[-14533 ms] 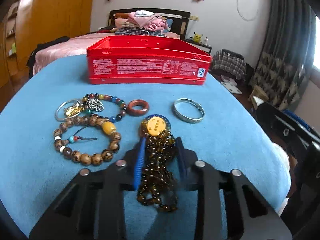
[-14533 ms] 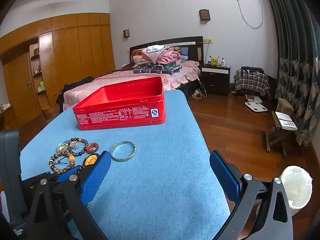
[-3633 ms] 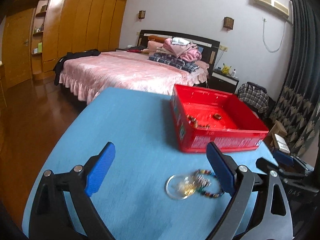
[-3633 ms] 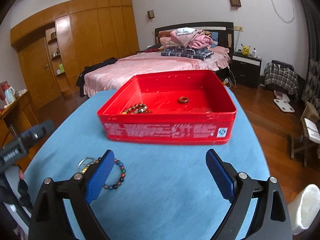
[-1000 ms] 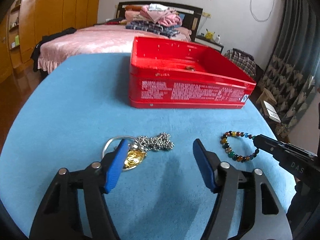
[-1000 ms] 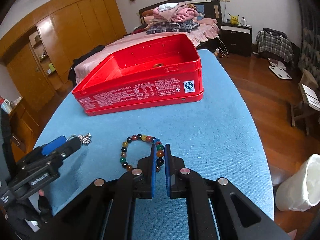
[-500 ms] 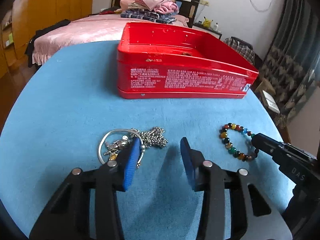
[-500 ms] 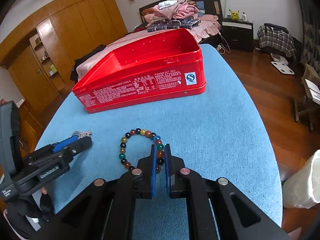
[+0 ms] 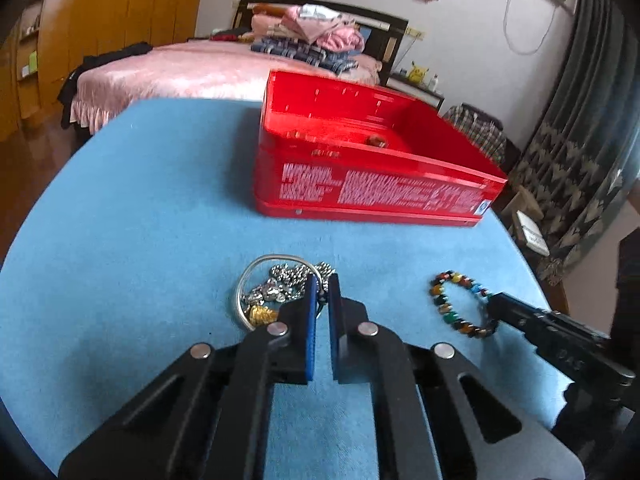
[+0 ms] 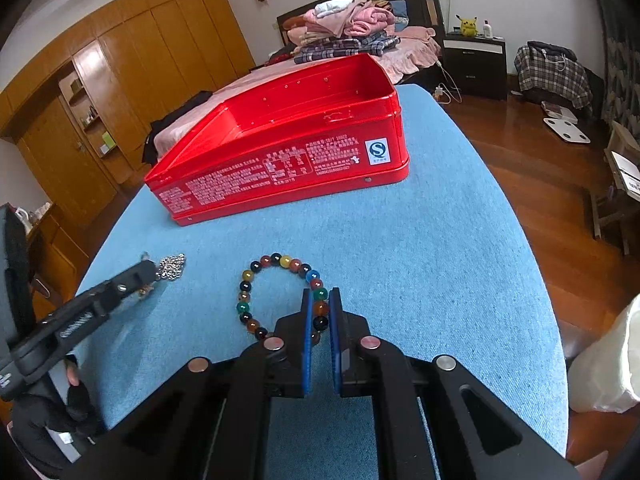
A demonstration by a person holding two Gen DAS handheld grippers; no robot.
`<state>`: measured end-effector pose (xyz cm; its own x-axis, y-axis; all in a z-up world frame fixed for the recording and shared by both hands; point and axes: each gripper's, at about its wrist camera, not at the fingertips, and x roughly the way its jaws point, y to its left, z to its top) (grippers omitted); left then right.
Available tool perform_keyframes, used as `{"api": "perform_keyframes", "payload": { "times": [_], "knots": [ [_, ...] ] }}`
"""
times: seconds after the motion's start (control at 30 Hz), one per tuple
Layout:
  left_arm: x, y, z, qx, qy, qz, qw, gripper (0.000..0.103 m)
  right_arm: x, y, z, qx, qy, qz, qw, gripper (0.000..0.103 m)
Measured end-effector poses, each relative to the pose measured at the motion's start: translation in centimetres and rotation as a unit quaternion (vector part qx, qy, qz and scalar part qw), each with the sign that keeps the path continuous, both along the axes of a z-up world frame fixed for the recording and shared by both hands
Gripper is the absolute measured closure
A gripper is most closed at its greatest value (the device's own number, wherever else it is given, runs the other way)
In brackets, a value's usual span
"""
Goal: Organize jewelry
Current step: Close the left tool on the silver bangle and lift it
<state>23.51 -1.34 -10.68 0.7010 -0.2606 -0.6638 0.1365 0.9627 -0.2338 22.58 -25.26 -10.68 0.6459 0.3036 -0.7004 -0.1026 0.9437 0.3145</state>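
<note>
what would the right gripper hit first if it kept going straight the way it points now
Probably the blue cloth tabletop: the right gripper, shut on the multicoloured bead bracelet, tilts down toward it. The open red metal tin stands farther along; depth is unclear.

Multicolour bead bracelet (image 10: 280,296) flat, near side pinched in right gripper (image 10: 319,312). Silver bangle-and-chain cluster (image 9: 276,292) flat at left gripper (image 9: 322,292) tips. Red tin (image 9: 372,168) beyond both, open.

A pink-covered bed (image 9: 192,72) stands behind the blue table (image 9: 140,216), with folded clothes (image 10: 348,24) piled at its headboard. A yellow toy (image 10: 466,24), perhaps plush, sits on the nightstand (image 10: 476,62). Wooden wardrobes (image 10: 160,52) line the wall.
</note>
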Motion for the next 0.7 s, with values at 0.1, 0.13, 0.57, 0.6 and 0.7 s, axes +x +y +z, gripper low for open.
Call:
{"api": "perform_keyframes", "payload": {
  "times": [0.1, 0.13, 0.57, 0.6, 0.7],
  "knots": [
    [-0.6, 0.1, 0.6, -0.008, -0.011, -0.001, 0.9999, 0.099, -0.1, 0.0, 0.0, -0.001, -0.001, 0.0, 1.0, 0.095],
    [-0.8, 0.2, 0.8, -0.014, -0.013, -0.003, 0.9998, 0.099, -0.1, -0.1, -0.1, -0.001, -0.001, 0.0, 1.0, 0.095],
    [-3.5, 1.2, 0.4, 0.003, -0.012, 0.001, 0.9999, 0.099, -0.3, 0.1, 0.1, -0.005, 0.0, 0.003, 1.0, 0.095],
    [-3.5, 1.3, 0.1, 0.003, -0.008, 0.002, 1.0, 0.099, -0.3, 0.1, 0.1, -0.005, 0.0, 0.004, 1.0, 0.095],
    [-3.7, 1.7, -0.5, 0.004, -0.001, 0.002, 1.0, 0.099, -0.4, 0.2, 0.2, -0.005, -0.001, 0.006, 1.0, 0.095]
  ]
}}
